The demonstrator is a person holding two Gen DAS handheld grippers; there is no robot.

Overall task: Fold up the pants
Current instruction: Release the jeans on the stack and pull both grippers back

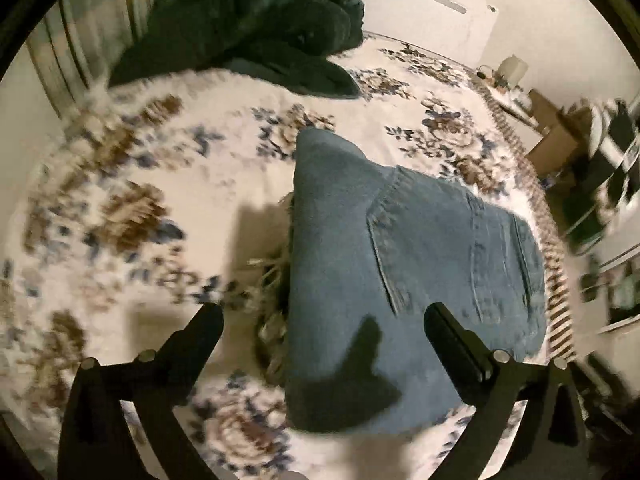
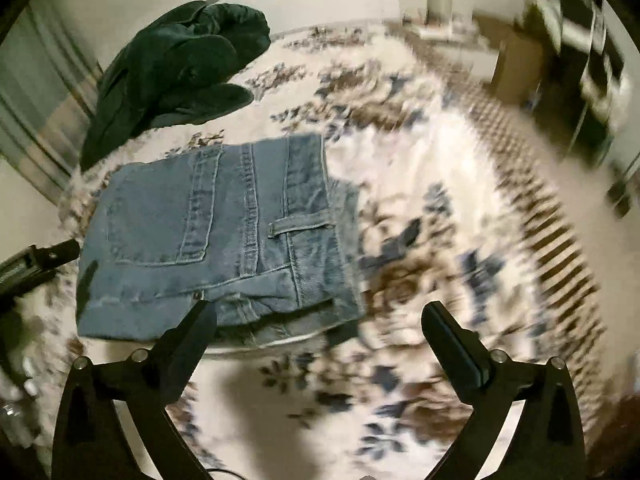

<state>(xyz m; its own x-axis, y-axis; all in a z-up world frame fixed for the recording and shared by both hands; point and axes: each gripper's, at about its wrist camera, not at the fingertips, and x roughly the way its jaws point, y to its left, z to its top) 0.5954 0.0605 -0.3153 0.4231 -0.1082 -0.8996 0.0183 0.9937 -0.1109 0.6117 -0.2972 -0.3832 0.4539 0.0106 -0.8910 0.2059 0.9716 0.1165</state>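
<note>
The jeans (image 1: 404,272) lie folded into a compact stack on the floral bedspread (image 1: 132,184), back pocket up, with frayed hems sticking out at one side. The left gripper (image 1: 324,320) hovers over them with its jaws wide and empty, the denim filling the gap between them and passing under the right-hand finger. The right gripper (image 2: 318,320) also has wide, empty jaws, the jeans (image 2: 216,236) lying ahead and left with their near edge by its left finger, and dark green clothes (image 2: 176,68) heaped beyond them.
</note>
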